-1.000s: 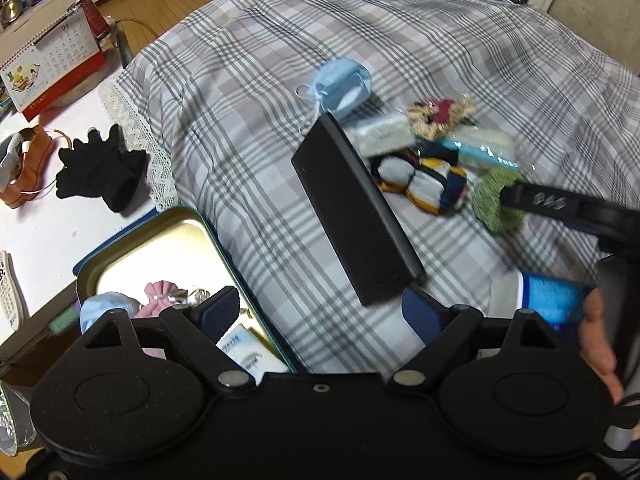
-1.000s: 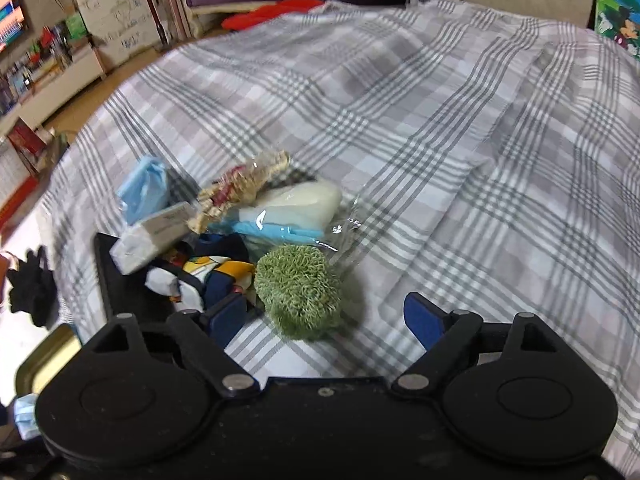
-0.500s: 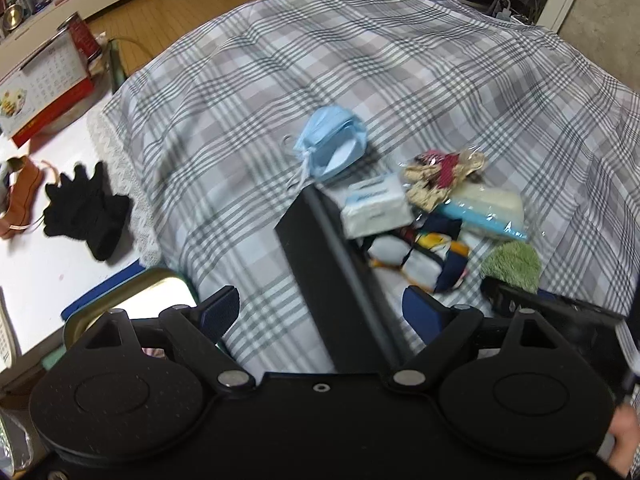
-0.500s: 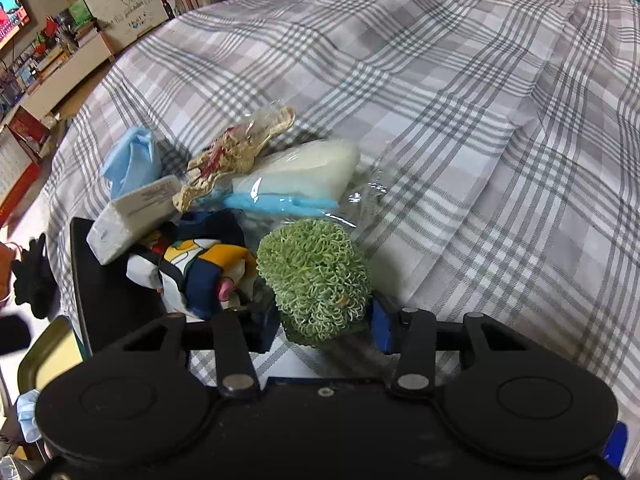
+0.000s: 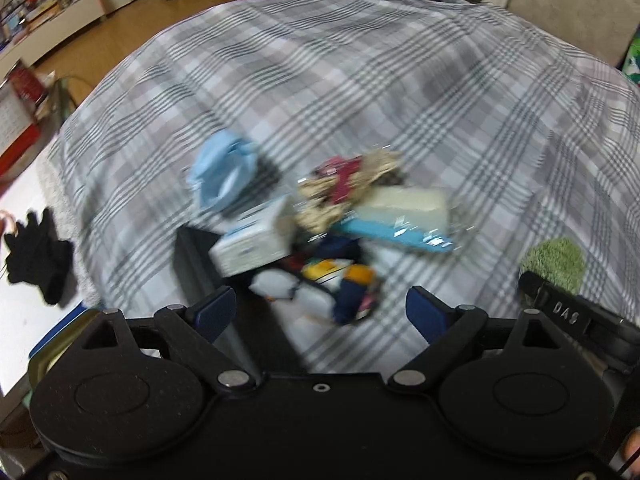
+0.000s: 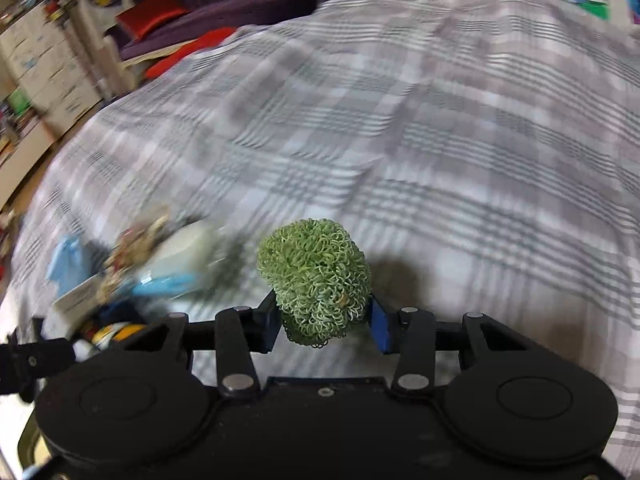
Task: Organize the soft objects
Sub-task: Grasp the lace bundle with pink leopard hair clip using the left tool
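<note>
A pile of soft things lies on the plaid cloth [image 5: 360,80]: a blue face mask [image 5: 224,176], a tissue pack [image 5: 252,244], a dried-flower packet [image 5: 348,184], a wrapped white and blue sponge [image 5: 404,212] and a colourful cloth toy [image 5: 336,280]. My left gripper [image 5: 320,308] hovers over the toy, its jaws opening, with nothing gripped between them. My right gripper [image 6: 324,320] is shut on a green curly scrubber [image 6: 316,272] to the right of the pile. The left wrist view shows that scrubber [image 5: 554,262] at its right edge. Both views are motion-blurred.
A black flat lid [image 5: 196,256] lies under the pile's left side. Black gloves [image 5: 38,256] rest on the white table to the left. The gold rim of a tin [image 5: 44,360] peeks out at lower left. Shelves and a sofa [image 6: 208,0] stand beyond.
My right gripper closed on the green scrubber and carried it away to the right of the pile. My left gripper moved from over the tin towards the pile.
</note>
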The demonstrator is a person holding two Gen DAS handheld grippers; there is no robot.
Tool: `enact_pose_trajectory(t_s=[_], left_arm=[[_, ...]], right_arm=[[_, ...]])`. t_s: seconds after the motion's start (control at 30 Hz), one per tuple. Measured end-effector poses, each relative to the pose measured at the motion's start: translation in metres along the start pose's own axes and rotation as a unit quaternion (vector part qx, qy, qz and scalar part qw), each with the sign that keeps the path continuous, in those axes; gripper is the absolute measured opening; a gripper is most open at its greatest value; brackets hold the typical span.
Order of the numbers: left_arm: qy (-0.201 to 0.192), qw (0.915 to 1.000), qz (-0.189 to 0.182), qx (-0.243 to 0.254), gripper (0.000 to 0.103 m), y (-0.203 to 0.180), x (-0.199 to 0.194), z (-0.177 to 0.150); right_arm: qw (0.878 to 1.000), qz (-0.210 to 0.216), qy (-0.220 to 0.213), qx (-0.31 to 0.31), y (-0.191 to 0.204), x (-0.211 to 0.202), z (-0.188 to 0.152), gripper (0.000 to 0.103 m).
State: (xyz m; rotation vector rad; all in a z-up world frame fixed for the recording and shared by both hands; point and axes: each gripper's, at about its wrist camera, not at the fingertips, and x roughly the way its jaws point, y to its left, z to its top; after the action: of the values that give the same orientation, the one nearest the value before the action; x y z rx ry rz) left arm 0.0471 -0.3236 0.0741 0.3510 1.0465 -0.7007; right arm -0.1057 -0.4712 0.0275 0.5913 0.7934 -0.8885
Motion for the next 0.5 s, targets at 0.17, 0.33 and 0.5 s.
enact_pose_trajectory(t_s=[0.17,0.33,0.5], left_arm=[[-0.012,0.9999,-0.007,0.01,0.091,-0.024,0.014,0.026],[-0.034,0.999,0.026,0.006,0.092,-0.03,0.036,0.055],[-0.015,0.9989,0.037,-0.025,0.092,-0.022,0.068,0.066]], right_arm=[[0.999,-0.039,-0.012,0.018,-0.02,0.002,0.003,0.044],[0.999,-0.013,-0.006,0.047,-0.035,0.005,0.007,0.044],[0.999,-0.015,-0.009,0.043,-0.036,0.011,0.007,0.045]])
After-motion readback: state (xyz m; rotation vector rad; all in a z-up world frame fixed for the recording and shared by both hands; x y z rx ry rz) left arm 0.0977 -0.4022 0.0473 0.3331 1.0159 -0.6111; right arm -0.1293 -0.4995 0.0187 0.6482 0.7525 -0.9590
